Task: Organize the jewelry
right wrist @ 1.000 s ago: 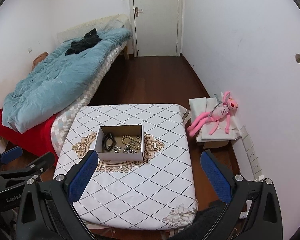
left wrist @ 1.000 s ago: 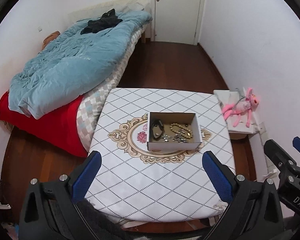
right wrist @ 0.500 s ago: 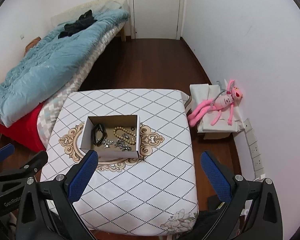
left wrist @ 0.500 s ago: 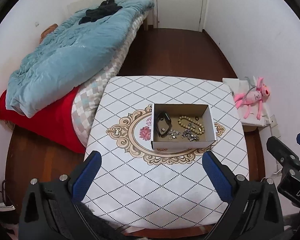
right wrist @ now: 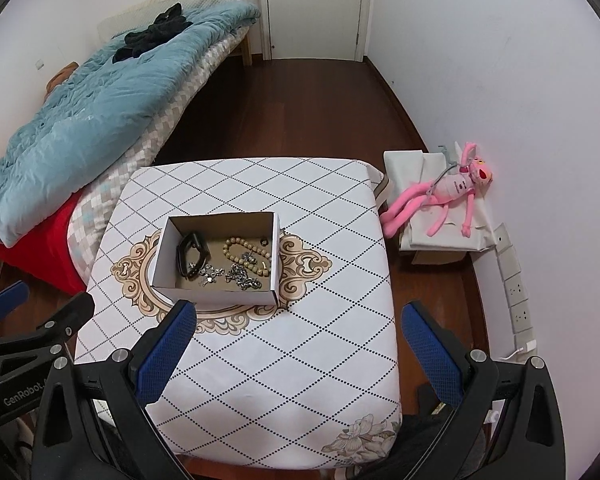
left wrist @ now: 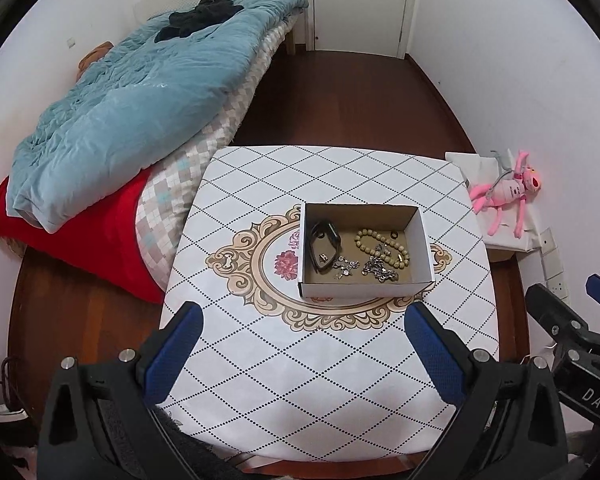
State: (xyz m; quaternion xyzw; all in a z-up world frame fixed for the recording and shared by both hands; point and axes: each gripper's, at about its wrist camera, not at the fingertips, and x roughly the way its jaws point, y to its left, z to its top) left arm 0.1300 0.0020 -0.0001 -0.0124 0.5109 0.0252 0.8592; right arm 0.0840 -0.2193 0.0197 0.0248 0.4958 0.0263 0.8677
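An open cardboard box [left wrist: 364, 296] [right wrist: 216, 294] stands mid-table on the white diamond-patterned cloth [left wrist: 324, 364] [right wrist: 284, 360]. Inside lie a black band [left wrist: 323, 249] [right wrist: 191, 255], a beige bead bracelet [left wrist: 382, 247] [right wrist: 247, 254], silver chains [left wrist: 376, 268] [right wrist: 242, 274] and a small ring [left wrist: 393, 235] [right wrist: 264, 242]. My left gripper [left wrist: 304, 354] is open and empty, above the table's near edge, short of the box. My right gripper [right wrist: 298, 354] is open and empty, nearer than the box and to its right. Each gripper shows at the edge of the other's view.
A bed [left wrist: 140, 120] with a blue quilt and red sheet lies left of the table. A pink plush toy [right wrist: 448, 196] lies on a low white stand [right wrist: 432, 240] at the right wall. Wood floor and a white door [right wrist: 316, 8] are beyond.
Both grippers have moved forward and tilted down toward the table, so the box looks closer and larger. Both stay open and empty. The jewelry has not moved.
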